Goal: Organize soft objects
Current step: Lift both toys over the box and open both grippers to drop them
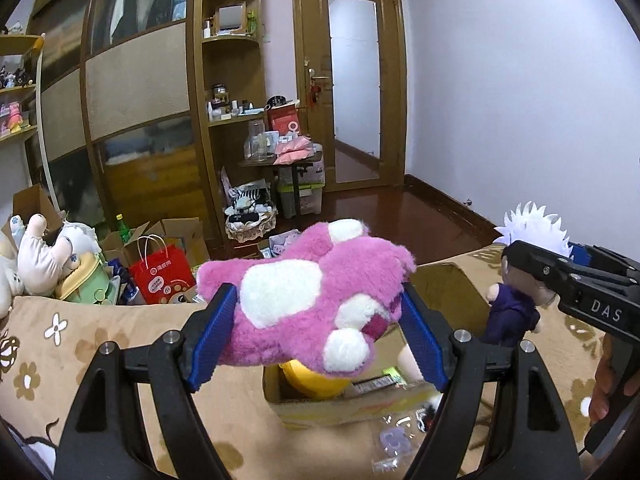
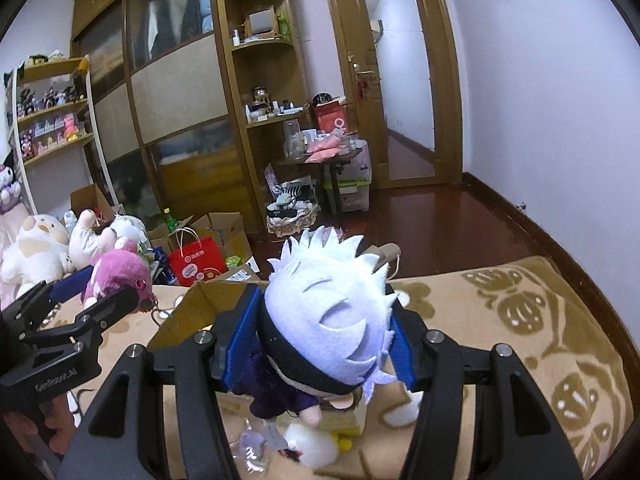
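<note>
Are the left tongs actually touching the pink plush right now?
Touching. In the left wrist view both blue pads of the left tongs press into the pink plush from either side, with no gap visible.

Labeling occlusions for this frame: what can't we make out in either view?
- Cardboard box contents: left wrist view, mostly hidden by the pink plush in the left gripper.
- Doll face: right wrist view, turned away inside the right gripper.
- Shelf figurines: too small.
</note>
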The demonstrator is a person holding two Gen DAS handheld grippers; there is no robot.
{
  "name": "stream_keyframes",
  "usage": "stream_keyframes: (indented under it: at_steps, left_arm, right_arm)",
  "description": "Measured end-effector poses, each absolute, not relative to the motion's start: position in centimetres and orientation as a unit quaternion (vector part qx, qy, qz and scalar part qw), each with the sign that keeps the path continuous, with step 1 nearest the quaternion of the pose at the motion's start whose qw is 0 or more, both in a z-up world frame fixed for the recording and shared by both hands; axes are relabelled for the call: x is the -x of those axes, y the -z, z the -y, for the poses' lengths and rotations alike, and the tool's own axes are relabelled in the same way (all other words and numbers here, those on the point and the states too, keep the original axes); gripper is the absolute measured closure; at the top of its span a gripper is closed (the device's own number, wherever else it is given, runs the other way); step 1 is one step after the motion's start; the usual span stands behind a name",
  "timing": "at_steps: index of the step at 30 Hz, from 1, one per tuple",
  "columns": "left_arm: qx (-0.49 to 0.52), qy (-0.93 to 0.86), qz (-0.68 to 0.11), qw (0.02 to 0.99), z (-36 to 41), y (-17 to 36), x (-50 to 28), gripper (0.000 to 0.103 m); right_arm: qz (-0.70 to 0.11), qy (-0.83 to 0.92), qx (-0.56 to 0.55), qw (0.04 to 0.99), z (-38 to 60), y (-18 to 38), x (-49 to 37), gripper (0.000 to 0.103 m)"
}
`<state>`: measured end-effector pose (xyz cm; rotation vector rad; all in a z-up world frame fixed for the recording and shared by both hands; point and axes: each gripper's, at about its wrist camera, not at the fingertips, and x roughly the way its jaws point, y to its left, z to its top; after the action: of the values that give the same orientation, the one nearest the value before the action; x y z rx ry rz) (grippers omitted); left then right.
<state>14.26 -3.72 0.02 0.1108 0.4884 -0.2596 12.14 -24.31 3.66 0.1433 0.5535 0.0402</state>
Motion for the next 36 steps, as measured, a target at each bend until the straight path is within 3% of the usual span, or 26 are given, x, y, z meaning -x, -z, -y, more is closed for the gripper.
stream_keyframes:
  at_steps: [11,25,28,30,36]
  left_arm:
    - [-0.050,0.127,-0.294,0.946,4.4,4.2,-18.2,0.024]
    - [-0.034,0.142,-0.352,0.925,4.3,7.0,-19.9,0.021]
    - [-0.038,0.144,-0.351,0.925,4.5,7.1,-19.6,0.019]
    - [-0.033,0.151,-0.351,0.924,4.6,6.9,-19.3,0.015]
    - [-0.032,0.156,-0.345,0.925,4.6,6.4,-18.7,0.009]
  right_arm:
    - [-0.286,-0.034,-0.085,0.954,23.9,-1.3,-16.1,0.041]
    - [-0.363,-0.040,-0.107,0.925,24.6,3.3,-18.3,0.039]
    - [-0.367,-0.039,-0.108,0.923,24.7,3.5,-18.3,0.036]
    - [-0.367,-0.039,-0.114,0.922,24.9,3.5,-18.2,0.029]
    - [-0.371,-0.036,-0.119,0.920,25.1,3.4,-17.9,0.025]
